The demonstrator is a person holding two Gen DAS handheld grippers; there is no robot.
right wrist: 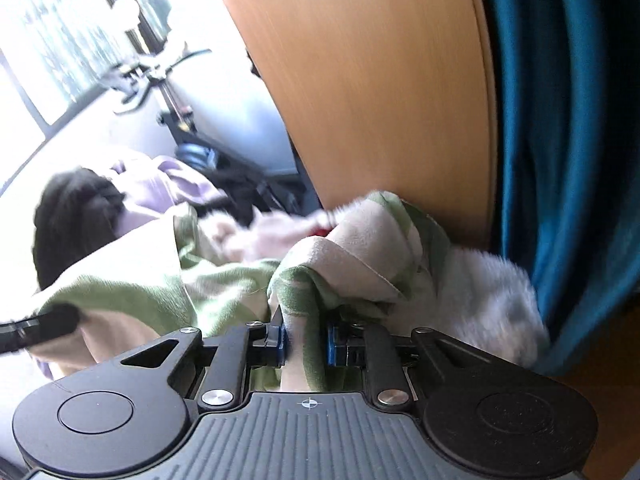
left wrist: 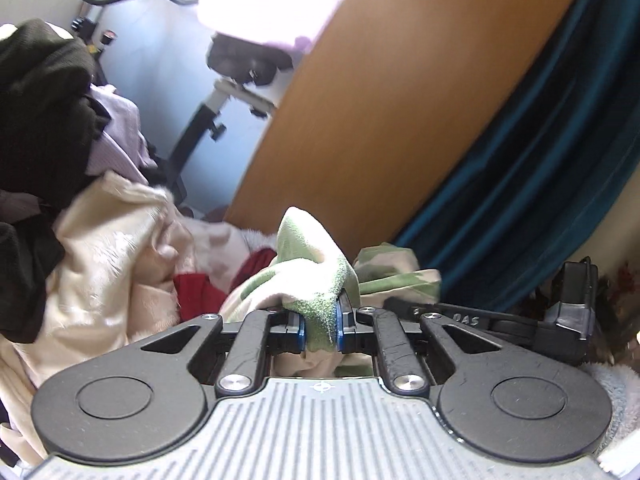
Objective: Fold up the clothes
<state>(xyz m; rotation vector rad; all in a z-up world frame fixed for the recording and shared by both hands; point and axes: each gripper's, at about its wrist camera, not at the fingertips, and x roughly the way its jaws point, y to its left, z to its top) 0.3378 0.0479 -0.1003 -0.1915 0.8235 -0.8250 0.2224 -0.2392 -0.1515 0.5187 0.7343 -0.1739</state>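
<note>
Green-and-cream garment (left wrist: 316,276) is pinched in both the left gripper (left wrist: 320,326) and right gripper (right wrist: 306,342), jaws pressed on fabric, near the clothes pile (left wrist: 100,240) beside a wooden panel (left wrist: 380,100).

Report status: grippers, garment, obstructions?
Left gripper and right gripper both shut on green-and-cream garment. Garment bunched, unfolded. Clothes pile crowds left; wooden panel ahead.

Supporting surface is hiding under heaped laundry, so its kind is staying unclear. Lying in the heap: cream blanket (left wrist: 108,248), black garment (left wrist: 36,120), lilac cloth (left wrist: 120,140), red garment (left wrist: 196,292), green-and-cream fleece (right wrist: 132,284), white fluffy towel (right wrist: 488,296).
</note>
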